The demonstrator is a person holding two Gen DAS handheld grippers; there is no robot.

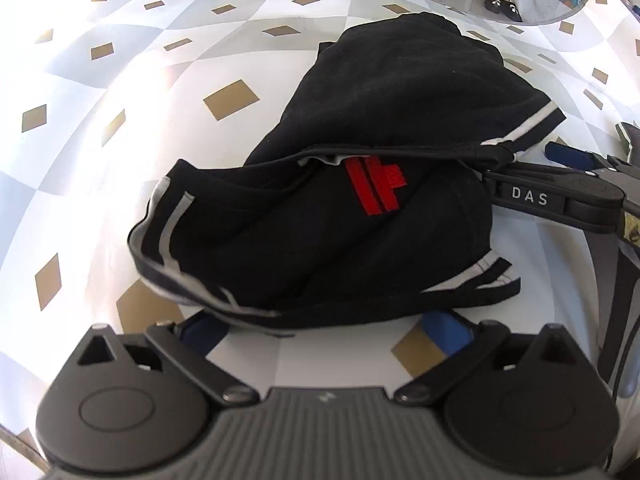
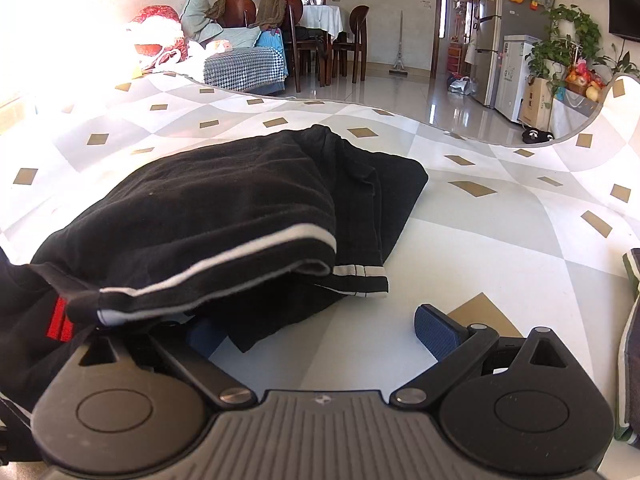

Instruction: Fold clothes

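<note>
A black garment (image 1: pixel 360 128) with a red logo (image 1: pixel 376 186) and pale striped trim lies bunched and partly folded on the checked tablecloth (image 1: pixel 120 80). Its near hem rests over the tips of my left gripper (image 1: pixel 324 332), whose blue pads (image 1: pixel 444 332) are spread wide and open. From the right, my right gripper (image 1: pixel 524 166) reaches in with one finger under a raised fold. In the right wrist view the garment (image 2: pixel 224 208) drapes over the left finger of my right gripper (image 2: pixel 320 334), which is open; its right pad (image 2: pixel 436 332) stands bare on the table.
Another striped piece of fabric (image 2: pixel 630 340) lies at the table's right edge. The tablecloth's far edge (image 2: pixel 320 102) curves across the view, with a sofa, dining chairs, a fridge and plants on the floor beyond.
</note>
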